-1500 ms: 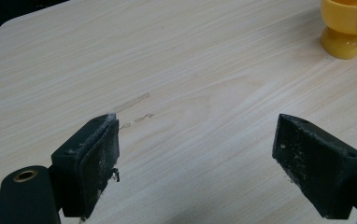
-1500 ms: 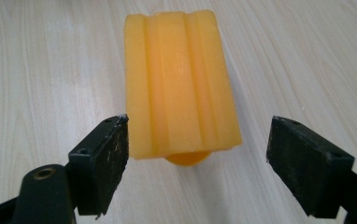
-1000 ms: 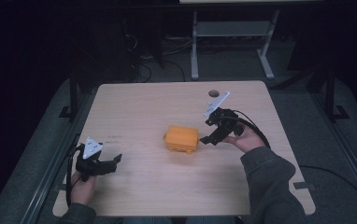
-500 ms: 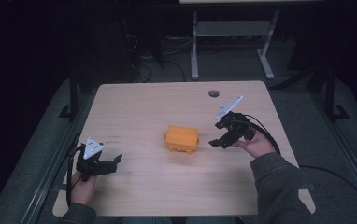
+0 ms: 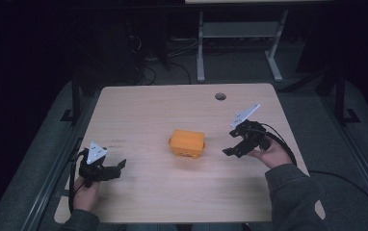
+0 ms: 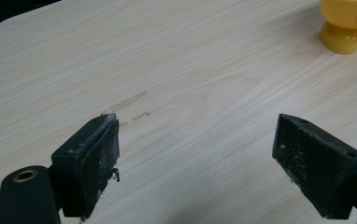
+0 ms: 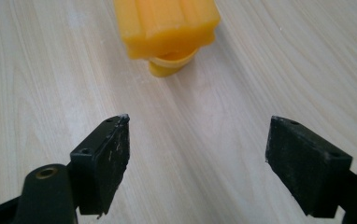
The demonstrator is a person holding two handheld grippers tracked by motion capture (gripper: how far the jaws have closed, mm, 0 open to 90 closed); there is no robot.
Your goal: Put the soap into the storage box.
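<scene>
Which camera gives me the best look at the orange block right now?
The high view: the whole orange block sits mid-table, apart from both grippers. The right gripper view shows it close but cut off at the top edge, ahead of the open jaws. The left gripper view catches just a rounded corner at its upper right.

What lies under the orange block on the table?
The orange block rests on the bare wooden table, on rounded feet seen in the right gripper view. The wood directly beneath is hidden.

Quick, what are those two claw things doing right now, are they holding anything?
Left gripper: open, holding nothing, over bare table.
Right gripper: open, holding nothing, pointed at the orange block, apart from it.
</scene>
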